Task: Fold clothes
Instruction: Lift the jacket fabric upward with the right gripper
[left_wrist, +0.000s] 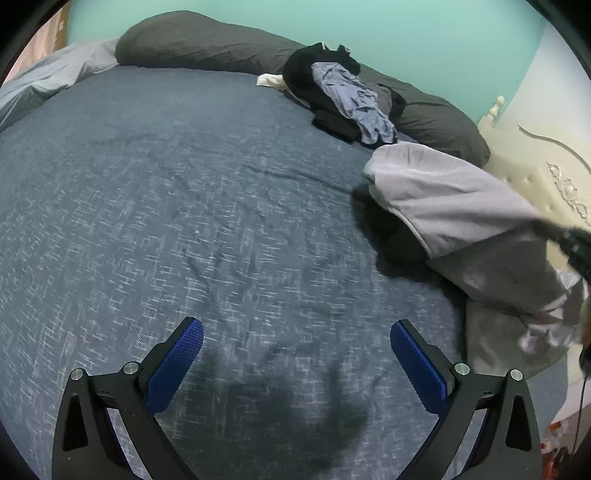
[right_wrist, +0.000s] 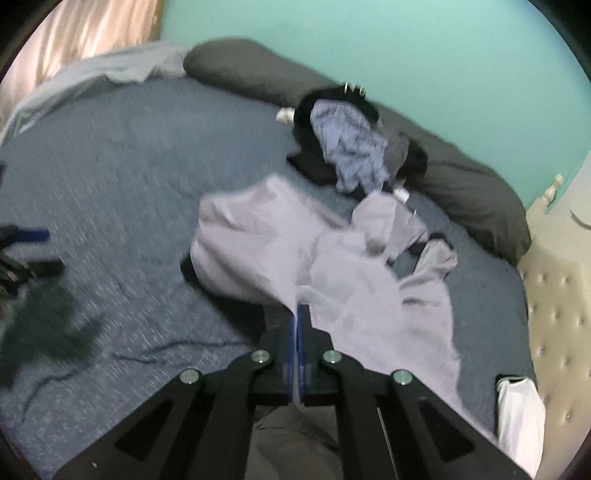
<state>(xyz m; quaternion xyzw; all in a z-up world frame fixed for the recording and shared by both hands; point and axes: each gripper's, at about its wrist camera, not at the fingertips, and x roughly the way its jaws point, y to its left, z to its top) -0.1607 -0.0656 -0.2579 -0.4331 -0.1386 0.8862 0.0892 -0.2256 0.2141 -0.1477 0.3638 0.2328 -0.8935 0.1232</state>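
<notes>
A pale lilac garment (right_wrist: 332, 258) lies rumpled on the blue bedspread (right_wrist: 110, 177), partly lifted. My right gripper (right_wrist: 298, 314) is shut on its near edge, blue pads pressed together. In the left wrist view the same lilac garment (left_wrist: 443, 199) hangs raised at the right, held by the right gripper's dark body (left_wrist: 576, 243) at the frame edge. My left gripper (left_wrist: 295, 343) is open, wide apart above the bare bedspread (left_wrist: 184, 203), holding nothing. It shows blurred at the left edge of the right wrist view as the left gripper (right_wrist: 26, 243).
A pile of clothes, black with a blue striped shirt (left_wrist: 351, 96) on top, sits at the far side against dark grey pillows (left_wrist: 207, 40). A cream tufted headboard (right_wrist: 554, 295) stands at the right. A white cloth (right_wrist: 517, 413) lies near it.
</notes>
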